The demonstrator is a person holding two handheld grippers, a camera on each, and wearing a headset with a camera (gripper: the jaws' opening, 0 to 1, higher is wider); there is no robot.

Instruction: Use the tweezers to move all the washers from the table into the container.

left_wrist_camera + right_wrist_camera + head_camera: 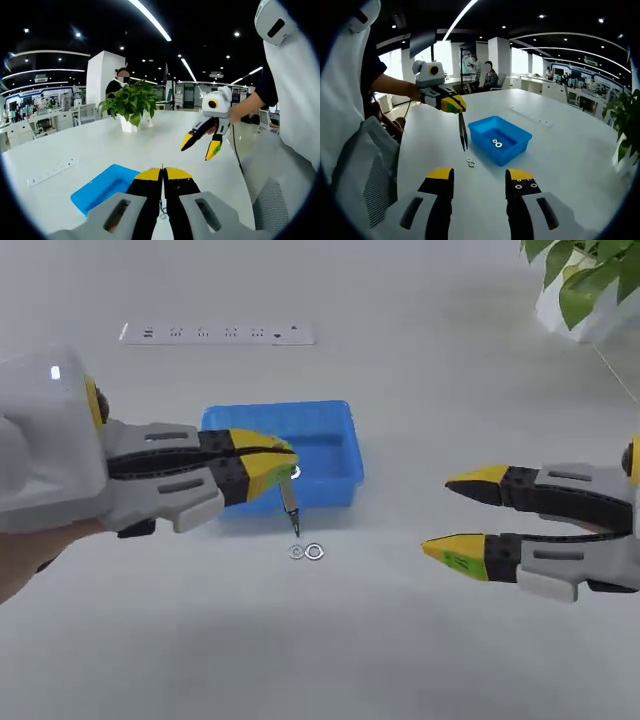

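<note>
Two silver washers (307, 553) lie side by side on the white table, just in front of the blue container (337, 453). In the right gripper view the washers (470, 162) lie near the container (510, 145), which holds two more washers (496, 144). My left gripper (272, 468) is shut on metal tweezers (291, 508) that point down, tips just above the table washers. The tweezers (463, 131) also show in the right gripper view, hanging from the left gripper (454, 104). My right gripper (453, 514) hovers open and holds nothing, well right of the washers.
A white power strip (218, 334) lies at the back of the table. A potted plant (585, 285) stands at the far right corner. In the left gripper view the plant (130, 105) stands behind the blue container (102, 194).
</note>
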